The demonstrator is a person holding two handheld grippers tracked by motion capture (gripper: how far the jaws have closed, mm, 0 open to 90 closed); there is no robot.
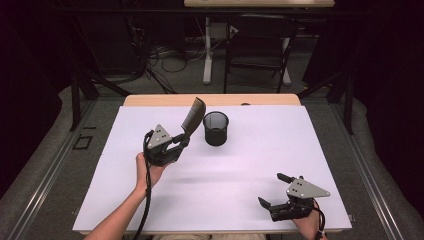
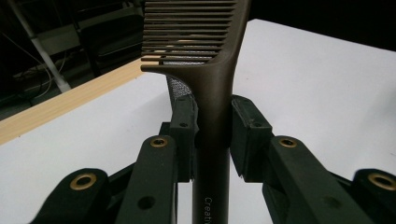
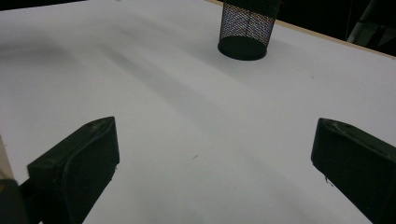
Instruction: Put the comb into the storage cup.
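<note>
— Gripping what, up by the far edge?

— Clamped on a dark brown plastic wide-tooth comb (image 2: 212, 70), by its handle, between the pads (image 2: 247, 135) of the left gripper (image 1: 181, 141). Held off the white sheet-covered table (image 1: 260, 165), teeth end up and leaning toward the far edge.

— Squarely held?

— Handle upright between both jaws in the left gripper view, pads pressed on either side, teeth pointing to the left of that view. Pale lettering low on the handle, too cut off to read.

— Near anything?

— Just beside a black wire-mesh round cup (image 1: 216, 128), standing upright near the middle of the far edge; comb tip to the cup's left and above rim level in the high view, not touching. Mesh glimpsed behind the handle in the left gripper view.

— And the other tool?

— Right gripper (image 1: 272, 191) low at the near right corner, jaws spread wide, nothing between them, only bare white surface. Well apart from comb and cup.
</note>
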